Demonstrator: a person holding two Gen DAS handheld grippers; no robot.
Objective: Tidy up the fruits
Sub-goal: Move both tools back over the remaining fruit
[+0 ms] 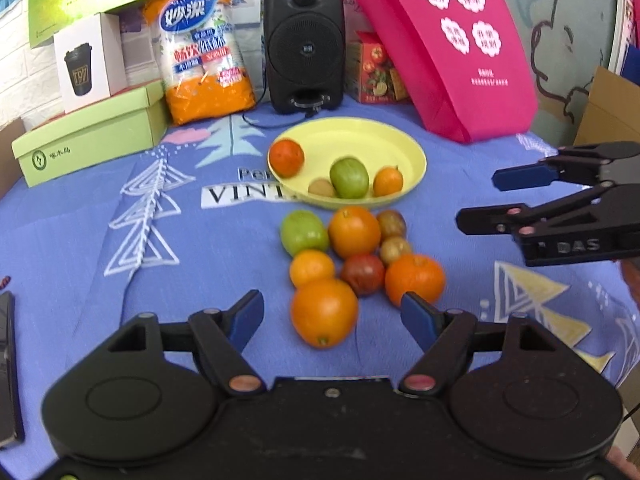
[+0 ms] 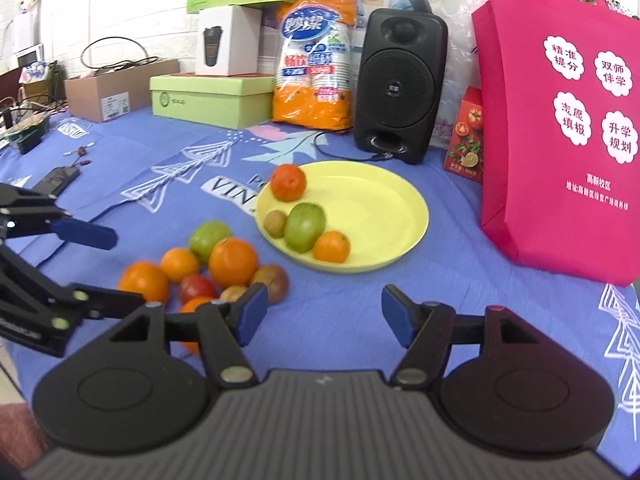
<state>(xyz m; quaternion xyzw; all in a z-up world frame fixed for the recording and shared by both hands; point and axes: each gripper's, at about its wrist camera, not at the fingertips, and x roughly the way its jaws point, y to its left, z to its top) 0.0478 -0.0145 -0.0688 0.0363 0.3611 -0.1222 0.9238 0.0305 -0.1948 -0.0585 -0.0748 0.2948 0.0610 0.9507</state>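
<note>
I see the bench (image 1: 72, 240) in its blue cloth carrying a yellow plate (image 1: 384, 140) that holds four fruits, possibly one kiwi. A fruit pile (image 1: 356, 256) sits just before it. Left tongs (image 1: 332, 312) and right tongs (image 2: 324, 312) both gape, empty.

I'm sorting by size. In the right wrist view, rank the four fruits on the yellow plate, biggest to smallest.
1. Green fruit
2. Reddish orange and small orange: look alike, unranked; the reddish one sits farther away.
3. Kiwi
</note>
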